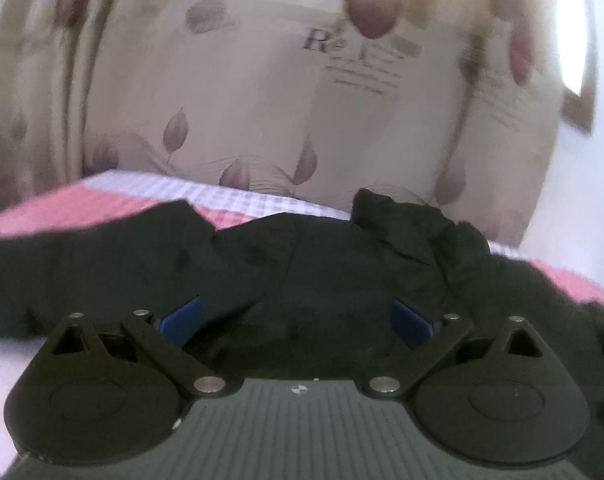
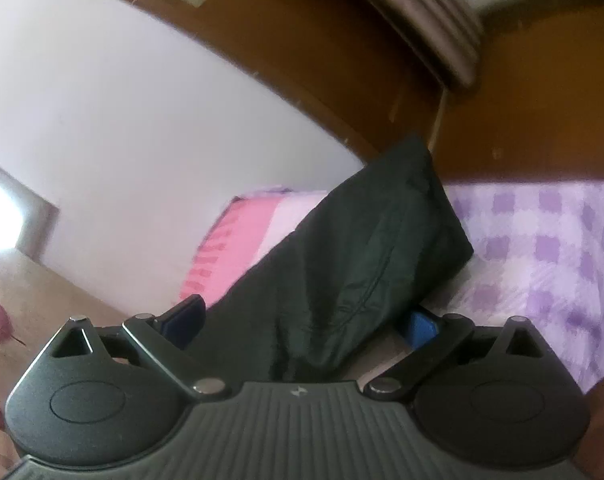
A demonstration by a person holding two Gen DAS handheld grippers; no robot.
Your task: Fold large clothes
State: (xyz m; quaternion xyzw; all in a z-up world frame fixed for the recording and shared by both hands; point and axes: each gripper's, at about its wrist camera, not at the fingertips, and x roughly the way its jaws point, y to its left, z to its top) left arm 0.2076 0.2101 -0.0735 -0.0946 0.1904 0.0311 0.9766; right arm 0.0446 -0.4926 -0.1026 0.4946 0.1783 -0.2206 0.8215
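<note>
Close ahead of the left gripper [image 1: 297,318], whose fingers [image 1: 181,318] stand wide apart and grip nothing, the dark garment [image 1: 302,264] lies rumpled across the bed [image 1: 101,204], its far edge short of the checked sheet border and leaf-patterned curtain [image 1: 241,100]. Between the right gripper's [image 2: 302,322] spread fingers [image 2: 422,326] a fold of the garment [image 2: 362,248] rises; whether they pinch it I cannot tell. Bare bed lies right, a wooden headboard [image 2: 542,120] beyond.

Both wrist views low, close over the bed [image 1: 149,196], sharing the black garment [image 1: 302,272], facing different walls.
</note>
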